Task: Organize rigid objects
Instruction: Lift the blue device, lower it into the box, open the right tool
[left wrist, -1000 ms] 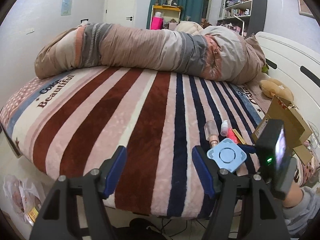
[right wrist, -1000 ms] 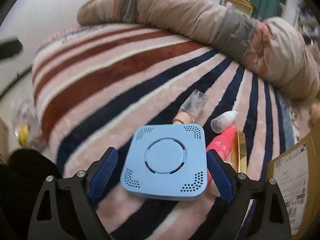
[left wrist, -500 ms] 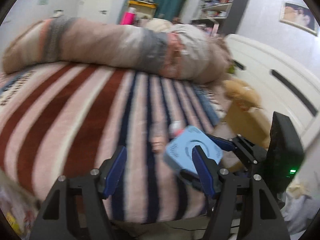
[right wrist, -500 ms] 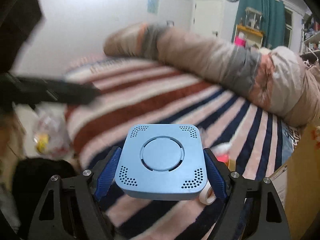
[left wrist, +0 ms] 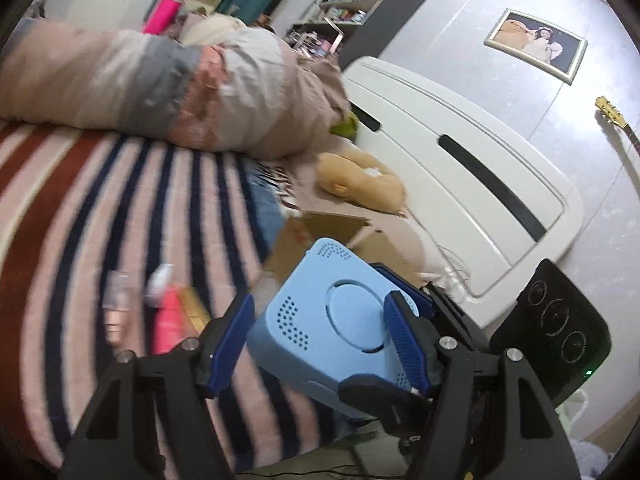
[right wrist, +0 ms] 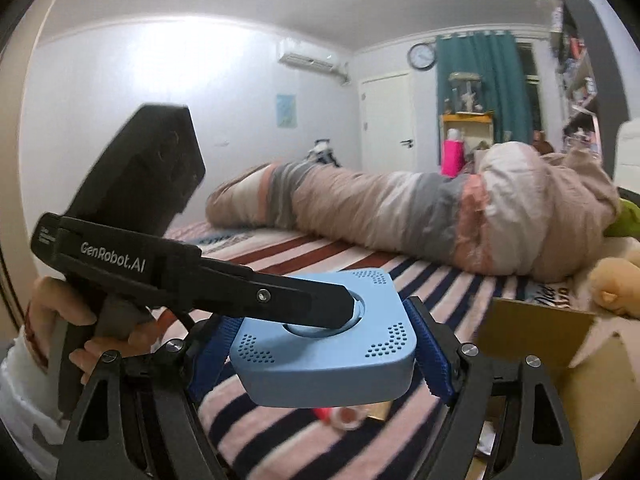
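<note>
My right gripper [right wrist: 320, 356] is shut on a light blue square device [right wrist: 328, 356] and holds it above the striped bed. The same blue device [left wrist: 332, 328] fills the left wrist view. My left gripper [left wrist: 320, 340] is open around it, one finger over its round top, as the right wrist view shows [right wrist: 280, 300]. A pink bottle [left wrist: 168, 320], a clear-capped bottle [left wrist: 116, 312] and a small white bottle [left wrist: 158, 280] lie on the blanket to the left.
An open cardboard box [left wrist: 320, 236] sits on the bed behind the device, also at the right in the right wrist view [right wrist: 532, 332]. A rolled duvet [right wrist: 400, 212] lies across the far side. A plush toy [left wrist: 360, 184] and the white headboard [left wrist: 460, 168] are at the right.
The right gripper lifted the blue device off the blanket and raised it. The left gripper swung right and came in around the device.
</note>
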Motion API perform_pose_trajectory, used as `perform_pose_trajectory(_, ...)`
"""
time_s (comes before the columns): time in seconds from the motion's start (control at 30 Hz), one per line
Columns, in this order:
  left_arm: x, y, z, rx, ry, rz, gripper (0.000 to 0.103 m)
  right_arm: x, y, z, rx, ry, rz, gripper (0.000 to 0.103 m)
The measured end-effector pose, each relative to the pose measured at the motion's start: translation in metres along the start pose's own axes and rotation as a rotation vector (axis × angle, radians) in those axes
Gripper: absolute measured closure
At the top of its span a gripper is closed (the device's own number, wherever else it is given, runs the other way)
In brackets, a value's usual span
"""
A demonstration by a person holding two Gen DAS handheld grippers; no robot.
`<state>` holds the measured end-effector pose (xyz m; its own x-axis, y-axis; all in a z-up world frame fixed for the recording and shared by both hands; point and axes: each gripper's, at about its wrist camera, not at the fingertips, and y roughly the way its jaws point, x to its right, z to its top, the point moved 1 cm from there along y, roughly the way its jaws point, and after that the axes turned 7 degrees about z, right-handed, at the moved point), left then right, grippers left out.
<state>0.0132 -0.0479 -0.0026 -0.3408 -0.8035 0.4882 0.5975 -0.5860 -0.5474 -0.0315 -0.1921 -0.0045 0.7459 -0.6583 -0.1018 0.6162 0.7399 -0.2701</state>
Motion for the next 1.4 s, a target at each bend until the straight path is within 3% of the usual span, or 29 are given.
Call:
perform_pose_trajectory(0.2,0.032,0.043,0.009,-0.069,-0.021,-0.067,0.032,0.034,-0.032,-0.008,0.049,-0.018,-0.098,0.025)
perform_pose_trajectory(0.4,0.047,0.066,0.015,-0.097,-0.020,-0.025,0.033,0.057,-0.043,-0.017,0.080,-0.006,-0.132,0.025)
perform_pose_trajectory(0.5,0.052,0.069,0.014,-0.089,-0.007,0.008,0.039,0.066,-0.047,-0.021,0.074,0.003,-0.145,0.025)
perform_pose_trajectory(0.67,0.063,0.075,0.012,-0.067,0.050,0.074,0.053,0.076,-0.049,-0.026,0.018,0.031,-0.162,0.025)
perform_pose_trajectory(0.87,0.073,0.091,0.011,-0.074,0.108,0.123,0.059,0.091,-0.051,-0.035,-0.052,0.081,-0.151,0.025)
perform_pose_trajectory(1.2,0.089,0.116,0.005,-0.098,0.267,0.204,0.060,0.108,-0.039,-0.048,-0.194,0.161,-0.181,0.025)
perform_pose_trajectory(1.4,0.085,0.115,0.005,-0.107,0.273,0.220,0.061,0.103,-0.025,-0.055,-0.301,0.135,-0.202,0.025)
